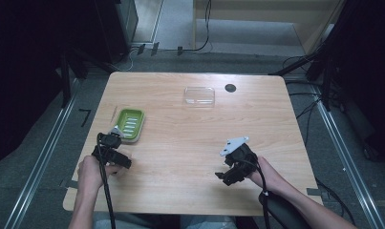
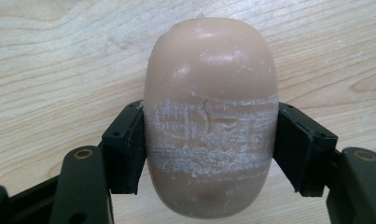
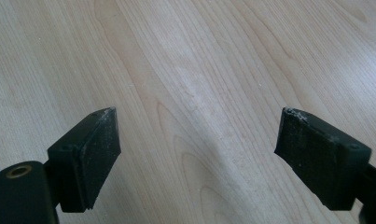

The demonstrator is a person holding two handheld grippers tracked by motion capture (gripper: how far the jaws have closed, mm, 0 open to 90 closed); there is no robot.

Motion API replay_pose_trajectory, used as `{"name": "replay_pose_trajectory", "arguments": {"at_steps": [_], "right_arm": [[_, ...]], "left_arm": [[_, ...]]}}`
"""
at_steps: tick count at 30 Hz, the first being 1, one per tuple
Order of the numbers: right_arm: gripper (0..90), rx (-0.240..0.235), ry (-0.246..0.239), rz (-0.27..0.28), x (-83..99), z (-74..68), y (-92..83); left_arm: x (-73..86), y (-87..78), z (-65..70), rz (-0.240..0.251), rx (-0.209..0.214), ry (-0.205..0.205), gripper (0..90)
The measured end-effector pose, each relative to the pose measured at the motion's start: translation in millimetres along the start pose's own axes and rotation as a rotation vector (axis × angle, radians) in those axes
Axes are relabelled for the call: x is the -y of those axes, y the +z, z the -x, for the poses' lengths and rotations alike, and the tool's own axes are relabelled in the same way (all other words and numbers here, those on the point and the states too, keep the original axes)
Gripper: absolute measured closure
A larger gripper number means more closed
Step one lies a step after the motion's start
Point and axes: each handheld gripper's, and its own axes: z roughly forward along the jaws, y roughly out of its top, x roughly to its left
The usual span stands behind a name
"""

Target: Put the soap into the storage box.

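At lower left, my left gripper (image 2: pixel 209 144) clamped a scuffed soap bar (image 2: pixel 210 116); the right gripper (image 3: pixel 197 154) held its fingers apart, empty. I judged the slick bar might squirt free near the green dish (image 1: pixel 130 125) if squeezed harder.

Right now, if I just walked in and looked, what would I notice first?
Probably the tan bar of soap, scuffed white around its middle, squeezed between the jaws of the left gripper. Next comes the bright green soap dish on the wooden table, just ahead of that gripper. Farther back lies a clear plastic lid, and the right gripper hangs open over bare wood.
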Motion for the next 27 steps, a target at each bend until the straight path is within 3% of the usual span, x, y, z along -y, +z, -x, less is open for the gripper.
{"name": "replay_pose_trajectory", "arguments": {"at_steps": [27], "right_arm": [[14.0, -0.003, 0.0, -0.005, -0.2, -0.4, 0.4]], "left_arm": [[-22.8, -18.9, -6.3, 0.036, 0.007, 0.016, 33.7]]}}
